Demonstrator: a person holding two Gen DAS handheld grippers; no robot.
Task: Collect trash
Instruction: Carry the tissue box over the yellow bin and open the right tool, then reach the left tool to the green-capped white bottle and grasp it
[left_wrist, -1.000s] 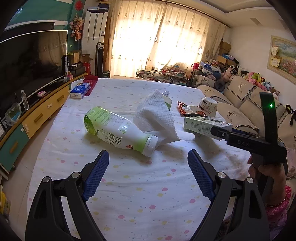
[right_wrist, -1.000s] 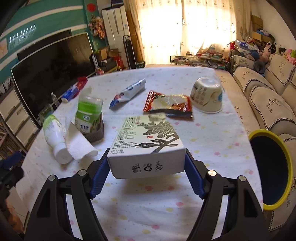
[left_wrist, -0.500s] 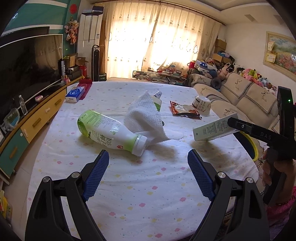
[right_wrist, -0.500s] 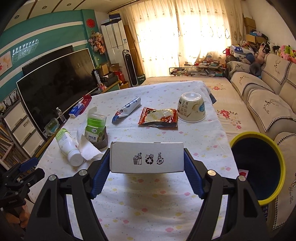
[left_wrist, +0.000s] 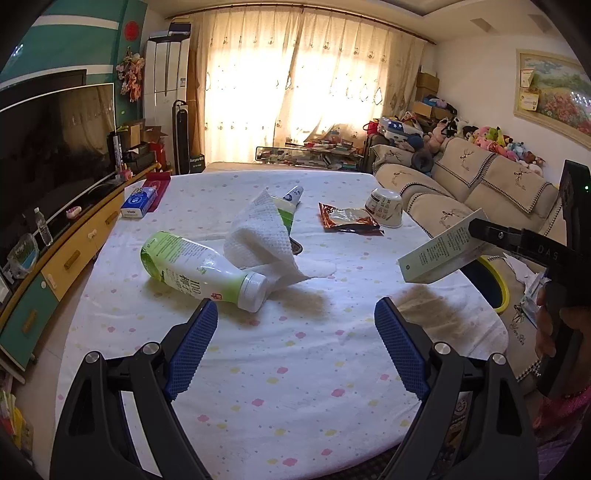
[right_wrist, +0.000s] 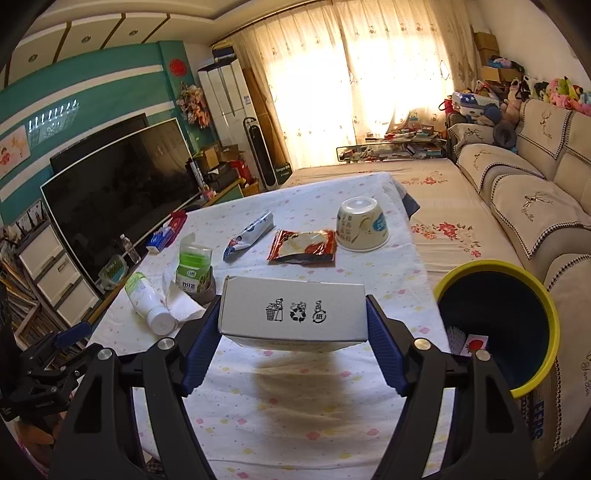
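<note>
My right gripper (right_wrist: 293, 325) is shut on a white cardboard box (right_wrist: 291, 312) and holds it well above the table; the box also shows in the left wrist view (left_wrist: 439, 251). A yellow-rimmed trash bin (right_wrist: 496, 328) stands just right of the table, right of the box. My left gripper (left_wrist: 295, 332) is open and empty over the table's near part. In front of it lie a green-and-white bottle (left_wrist: 199, 267) on its side and a white paper towel (left_wrist: 264, 240). A red snack wrapper (right_wrist: 304, 247), an upturned paper bowl (right_wrist: 362, 229) and a tube (right_wrist: 247, 236) lie farther back.
A green-lidded cup (right_wrist: 194, 273) stands by the towel. A tissue pack (left_wrist: 138, 203) lies at the table's far left. A TV cabinet (left_wrist: 55, 258) runs along the left, a sofa (left_wrist: 480, 195) along the right.
My right gripper has lifted the box off the table and carried it up and rightward, towards the bin. My left gripper has drawn back a little from the bottle and stays open.
</note>
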